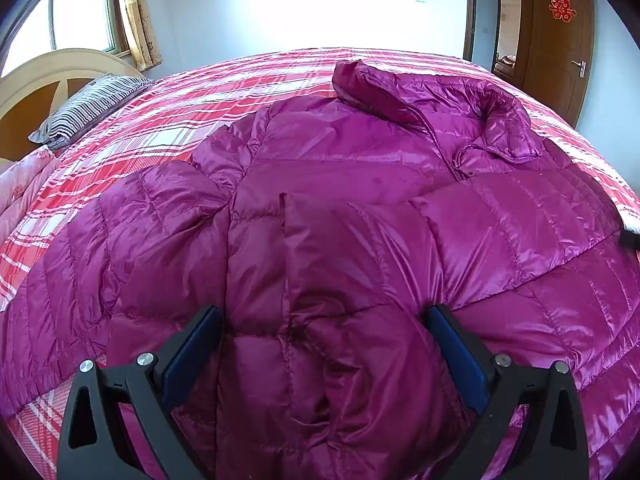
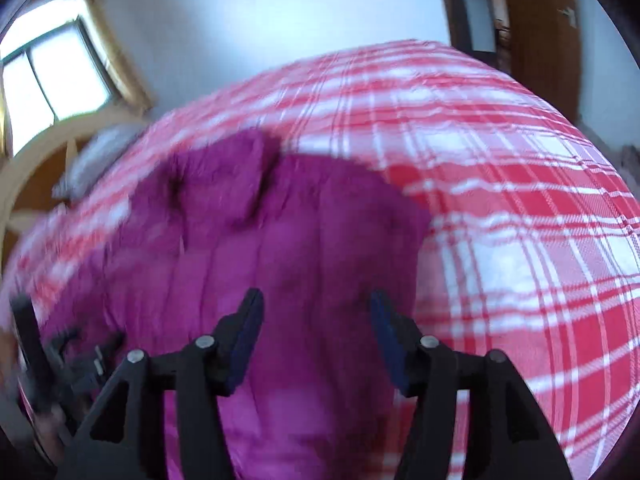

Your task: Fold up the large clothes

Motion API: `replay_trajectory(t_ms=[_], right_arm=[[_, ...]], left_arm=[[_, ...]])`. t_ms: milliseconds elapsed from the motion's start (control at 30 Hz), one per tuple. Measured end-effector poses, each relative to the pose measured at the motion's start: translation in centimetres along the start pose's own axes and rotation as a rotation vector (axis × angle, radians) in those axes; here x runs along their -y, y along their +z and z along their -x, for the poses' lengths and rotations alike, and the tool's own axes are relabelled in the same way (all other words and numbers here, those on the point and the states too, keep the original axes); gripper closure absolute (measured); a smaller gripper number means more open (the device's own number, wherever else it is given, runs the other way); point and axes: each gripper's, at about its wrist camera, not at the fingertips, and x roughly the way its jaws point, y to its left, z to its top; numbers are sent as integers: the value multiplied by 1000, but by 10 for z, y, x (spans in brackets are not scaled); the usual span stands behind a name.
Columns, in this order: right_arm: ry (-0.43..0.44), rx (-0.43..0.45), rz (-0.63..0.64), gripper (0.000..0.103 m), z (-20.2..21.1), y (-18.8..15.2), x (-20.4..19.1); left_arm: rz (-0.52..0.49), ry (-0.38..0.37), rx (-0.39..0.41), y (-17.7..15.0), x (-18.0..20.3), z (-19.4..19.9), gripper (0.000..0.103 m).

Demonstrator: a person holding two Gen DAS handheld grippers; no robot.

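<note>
Left wrist view: magenta down jacket [image 1: 360,184] spread across red-and-white plaid bedspread [image 1: 180,112], collar [image 1: 504,128] toward far side near brown door [image 1: 560,40], one sleeve [image 1: 352,280] folded over front and running down between fingers of left gripper [image 1: 324,316]. Jaws spread wide, sleeve fabric bulging between blue pads [image 1: 192,344] — not pinched, contact with pads hard to judge. Striped pillow [image 1: 88,108] at far left beside curved wooden headboard [image 1: 36,88]; window [image 1: 80,12] and yellow curtain [image 1: 140,20] behind.

Right wrist view: heavily blurred. Right gripper [image 2: 316,304] above right part of jacket [image 2: 248,240], jaws apart, nothing between them but jacket surface lying below — touching or hovering, cannot tell. Plaid bedspread [image 2: 500,200] bare to right of jacket edge. Dark shape at lower left, likely left gripper [image 2: 72,364], too smeared for detail. Window [image 2: 52,76] at upper left, headboard [image 2: 36,160] beneath it.
</note>
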Motion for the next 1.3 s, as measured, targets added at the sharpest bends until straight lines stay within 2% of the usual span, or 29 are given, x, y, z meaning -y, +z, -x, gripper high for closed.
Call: replay_trajectory(t_ms=[100, 200, 267, 400, 467, 533, 600, 767, 867, 1000, 1133, 1300], right_arm=[[-57, -19, 41, 45, -10, -19, 5], [-69, 2, 53, 45, -16, -28, 9], [-92, -10, 67, 45, -17, -26, 6], [-216, -63, 134, 45, -7, -17, -14], [-251, -31, 137, 43, 11, -12, -29], [-250, -3, 159, 43, 26, -7, -56], [-228, -10, 195, 42, 27, -8, -82], [-231, -39, 257, 43, -8, -22, -130], [-224, -74, 217, 42, -36, -37, -131], [-264, 3, 227, 38, -47, -55, -130], [-284, 6, 231, 33, -49, -56, -131], [-290, 14, 229, 32, -52, -57, -132]], left_arm=[[0, 0, 0, 0, 0, 0, 1], [-1, 1, 0, 0, 0, 0, 1], [0, -1, -1, 0, 0, 0, 1], [1, -2, -1, 0, 0, 0, 1], [1, -2, -1, 0, 0, -1, 1], [2, -3, -2, 0, 0, -1, 1], [2, -4, -2, 0, 0, -1, 1], [12, -16, -6, 0, -2, -1, 1], [14, -23, -12, 1, -3, -2, 1], [18, -36, -20, 1, -4, -4, 1], [28, -87, -27, 1, -11, 2, 1], [59, -104, 22, -11, -42, 45, 1]])
